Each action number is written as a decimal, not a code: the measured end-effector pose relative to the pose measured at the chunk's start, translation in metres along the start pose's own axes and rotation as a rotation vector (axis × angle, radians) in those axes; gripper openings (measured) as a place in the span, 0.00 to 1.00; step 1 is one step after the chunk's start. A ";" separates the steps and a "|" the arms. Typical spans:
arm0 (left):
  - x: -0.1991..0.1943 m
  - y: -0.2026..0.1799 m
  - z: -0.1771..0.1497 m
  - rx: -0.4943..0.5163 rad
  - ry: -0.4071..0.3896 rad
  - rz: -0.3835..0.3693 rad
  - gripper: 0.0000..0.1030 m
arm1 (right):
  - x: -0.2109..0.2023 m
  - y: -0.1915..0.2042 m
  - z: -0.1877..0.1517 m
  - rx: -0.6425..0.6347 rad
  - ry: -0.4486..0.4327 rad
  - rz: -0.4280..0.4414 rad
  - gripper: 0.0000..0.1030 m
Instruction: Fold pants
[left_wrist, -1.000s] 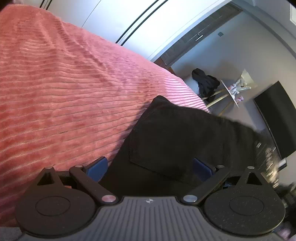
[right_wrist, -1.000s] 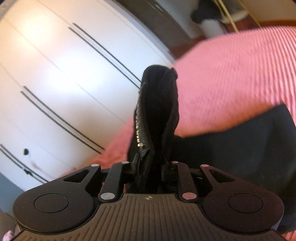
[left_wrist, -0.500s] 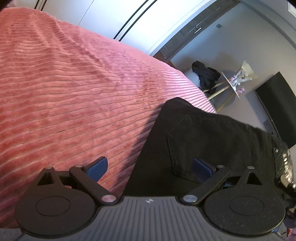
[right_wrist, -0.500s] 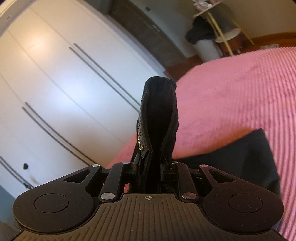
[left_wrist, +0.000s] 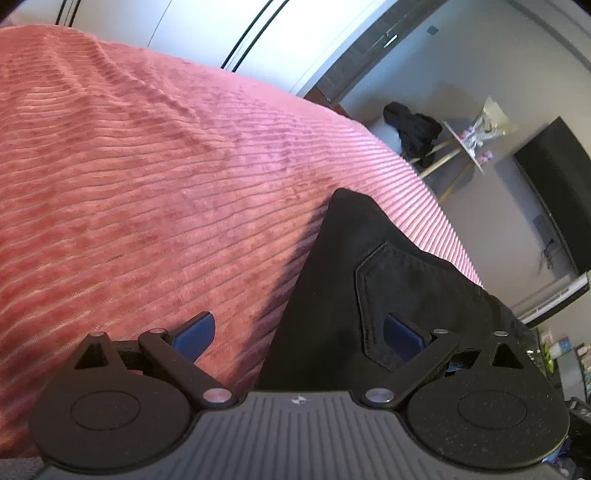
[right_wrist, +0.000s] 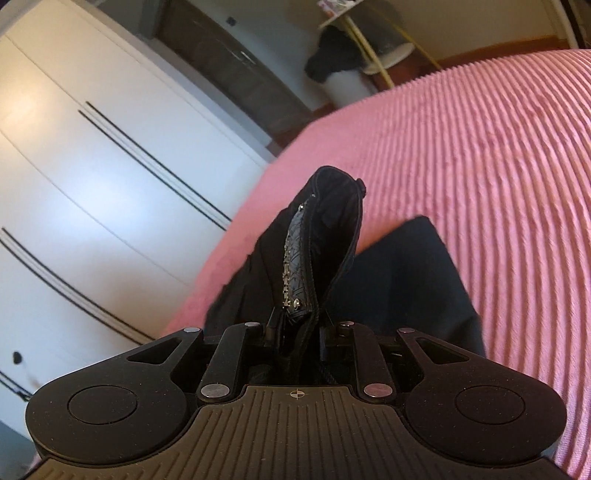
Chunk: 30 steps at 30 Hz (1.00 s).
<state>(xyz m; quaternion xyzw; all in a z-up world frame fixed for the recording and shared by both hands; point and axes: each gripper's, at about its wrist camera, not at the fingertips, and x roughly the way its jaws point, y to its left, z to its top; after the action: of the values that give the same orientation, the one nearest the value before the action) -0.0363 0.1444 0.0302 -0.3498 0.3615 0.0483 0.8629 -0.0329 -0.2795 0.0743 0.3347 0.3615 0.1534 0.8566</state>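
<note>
Right claw (right_wrist: 297, 332) pinches a bunched fold of the black pants (right_wrist: 406, 288), holding it upright above the bed (right_wrist: 498, 166). Left claw (left_wrist: 297, 332) is spread wide over the pants (left_wrist: 369, 295), whose pocket (left_wrist: 406, 284) faces up on the pink ribbed bed (left_wrist: 147, 184).

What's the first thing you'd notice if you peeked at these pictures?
The big pink ribbed bedspread fills most of both views. Black pants lie on it under the open left gripper. The right gripper pinches a bunched-up piece of the pants, sticking straight up.
</note>
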 end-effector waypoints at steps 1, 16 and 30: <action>0.001 -0.001 0.000 0.006 0.005 0.005 0.95 | 0.006 -0.001 -0.001 -0.027 0.021 -0.068 0.28; 0.026 -0.062 0.007 0.199 -0.038 0.032 0.95 | 0.037 0.061 0.011 -0.330 -0.047 -0.233 0.25; 0.149 -0.093 0.028 0.381 0.065 0.188 0.97 | 0.146 0.066 -0.012 -0.598 0.074 -0.370 0.20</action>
<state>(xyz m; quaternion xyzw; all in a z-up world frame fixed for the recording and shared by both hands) 0.1209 0.0671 -0.0005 -0.1465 0.4227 0.0482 0.8931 0.0578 -0.1525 0.0377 -0.0079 0.3858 0.1069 0.9164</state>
